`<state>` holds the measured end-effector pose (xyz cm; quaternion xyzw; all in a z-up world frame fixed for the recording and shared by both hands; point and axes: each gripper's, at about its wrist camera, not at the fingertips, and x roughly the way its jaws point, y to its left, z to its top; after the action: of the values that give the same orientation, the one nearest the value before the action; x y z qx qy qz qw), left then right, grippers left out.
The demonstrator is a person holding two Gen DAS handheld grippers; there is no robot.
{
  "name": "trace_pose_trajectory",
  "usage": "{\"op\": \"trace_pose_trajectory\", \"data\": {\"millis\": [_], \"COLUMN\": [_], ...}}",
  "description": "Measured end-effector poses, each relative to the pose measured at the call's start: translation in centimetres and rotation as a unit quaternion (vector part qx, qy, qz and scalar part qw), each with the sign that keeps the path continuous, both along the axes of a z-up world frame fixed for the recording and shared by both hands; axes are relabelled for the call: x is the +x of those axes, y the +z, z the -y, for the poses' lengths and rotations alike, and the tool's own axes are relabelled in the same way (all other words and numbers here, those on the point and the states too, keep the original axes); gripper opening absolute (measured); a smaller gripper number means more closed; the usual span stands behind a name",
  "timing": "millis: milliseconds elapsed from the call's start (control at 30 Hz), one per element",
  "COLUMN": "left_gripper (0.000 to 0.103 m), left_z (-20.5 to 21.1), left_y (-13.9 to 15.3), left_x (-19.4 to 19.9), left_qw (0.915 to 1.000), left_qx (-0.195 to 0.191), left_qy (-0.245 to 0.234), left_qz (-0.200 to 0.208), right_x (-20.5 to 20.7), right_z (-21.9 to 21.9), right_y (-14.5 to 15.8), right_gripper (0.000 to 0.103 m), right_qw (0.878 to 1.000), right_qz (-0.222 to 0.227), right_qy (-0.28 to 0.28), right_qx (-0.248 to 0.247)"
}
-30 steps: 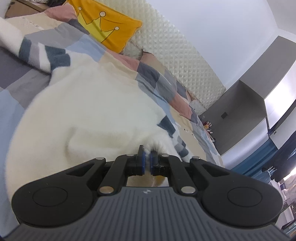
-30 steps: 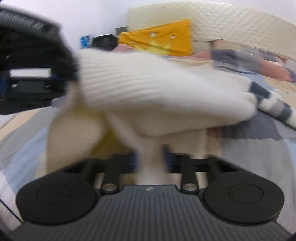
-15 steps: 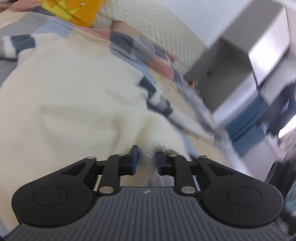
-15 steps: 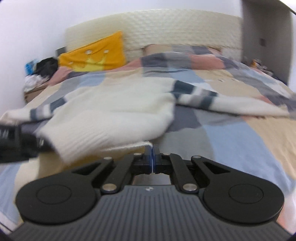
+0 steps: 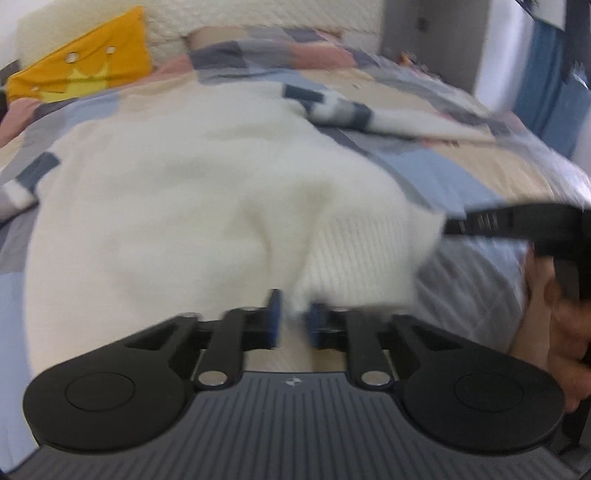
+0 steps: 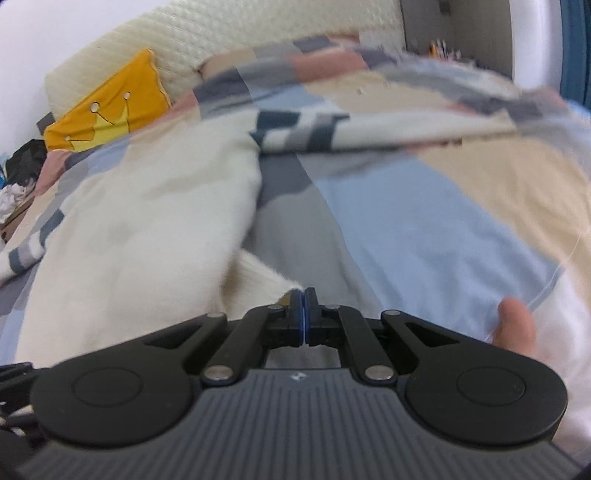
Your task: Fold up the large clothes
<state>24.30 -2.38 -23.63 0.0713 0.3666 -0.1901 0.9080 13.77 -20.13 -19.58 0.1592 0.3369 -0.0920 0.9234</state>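
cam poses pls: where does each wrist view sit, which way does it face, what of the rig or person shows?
Left wrist: on the left gripper, angled down across the bed toward the headboard; jaws closing on the cream sweater; a hand at right.
Right wrist: on the right gripper, same heading; jaws shut, sweater hem beside them; a fingertip at right.
Shared: sweater, patchwork duvet, yellow crown pillow.

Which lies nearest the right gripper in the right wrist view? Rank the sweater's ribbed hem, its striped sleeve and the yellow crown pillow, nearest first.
1. Ribbed hem of the cream sweater: just left of the right gripper, at its shut fingers.
2. Striped sleeve: stretched across the patchwork quilt, mid-bed, reaching right.
3. Yellow crown pillow: far left, against the quilted headboard.
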Motion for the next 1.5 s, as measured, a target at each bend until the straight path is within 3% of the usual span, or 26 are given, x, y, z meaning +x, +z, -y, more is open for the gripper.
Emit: {"op": "trace_pose_trajectory", "data": {"millis": [67, 133, 267, 433, 500, 567, 667, 767, 867, 1067, 1200, 1333, 1400, 1500], "left_gripper": [0.005, 0.004, 0.003, 0.003, 0.003, 0.003, 0.003, 0.003, 0.003, 0.003, 0.003, 0.003, 0.003, 0.003], "left_z": [-1.3, -3.1, -6.5, -7.8, -7.8, -7.8, -8.1, -8.4, -8.7, -9.1, -9.0, -8.7, -8.2, -6.8], "left_y": [0.8, 1.9, 3.8, 4.7, 5.0, 5.1, 5.4, 5.5, 5.5, 5.8, 5.9, 5.7, 5.6, 5.2], "left_x": [0.0, 0.5, 1.4, 1.5, 1.3, 0.8, 0.2, 0.3, 0.3, 0.2, 0.1, 0.0, -0.1, -0.3], "left_qw": [0.9994, 0.9956, 0.9777, 0.9652, 0.9656, 0.9648, 0.9632, 0.9612, 0.9588, 0.9552, 0.9547, 0.9560, 0.9580, 0.9622], "left_qx": [-0.029, -0.085, -0.200, -0.254, -0.254, -0.258, -0.265, -0.272, -0.281, -0.293, -0.294, -0.291, -0.285, -0.272], "left_qy": [0.017, 0.038, 0.061, 0.058, 0.053, 0.049, 0.043, 0.040, 0.039, 0.040, 0.039, 0.035, 0.026, 0.006], "left_qz": [0.009, 0.010, 0.017, 0.014, 0.018, 0.019, 0.018, 0.018, 0.015, 0.018, 0.021, 0.021, 0.020, 0.015], "right_x": [0.2, 0.5, 0.5, 0.1, -0.6, -1.6, -2.9, -3.4, -3.2, 0.2, 0.3, -0.3, 0.1, -0.1], "right_z": [0.2, 0.2, -0.1, -1.0, -2.0, -2.8, -4.1, -6.6, -9.4, -10.0, -10.0, -9.3, -8.3, -6.8], "right_y": [-0.4, -0.7, -1.2, -0.9, -0.3, 0.5, 1.8, 2.6, 2.6, 1.9, 2.4, 4.2, 5.4, 7.4], "right_gripper": [0.003, 0.003, 0.005, 0.009, 0.057, 0.067, 0.066, 0.066, 0.065, 0.065, 0.064, 0.049, 0.025, 0.017], "right_qw": [1.000, 1.000, 0.999, 0.996, 0.995, 0.995, 0.990, 0.976, 0.967, 0.982, 0.980, 0.972, 0.971, 0.968], "right_qz": [-0.009, -0.014, -0.031, -0.047, -0.042, -0.024, 0.008, 0.028, 0.039, 0.045, 0.079, 0.121, 0.131, 0.143], "right_qy": [0.000, 0.004, 0.018, 0.061, 0.081, 0.101, 0.141, 0.213, 0.247, 0.165, 0.114, 0.079, 0.071, 0.075], "right_qx": [0.013, 0.019, 0.026, 0.036, 0.025, 0.013, -0.002, -0.022, -0.052, -0.087, -0.142, -0.183, -0.188, -0.194]}}
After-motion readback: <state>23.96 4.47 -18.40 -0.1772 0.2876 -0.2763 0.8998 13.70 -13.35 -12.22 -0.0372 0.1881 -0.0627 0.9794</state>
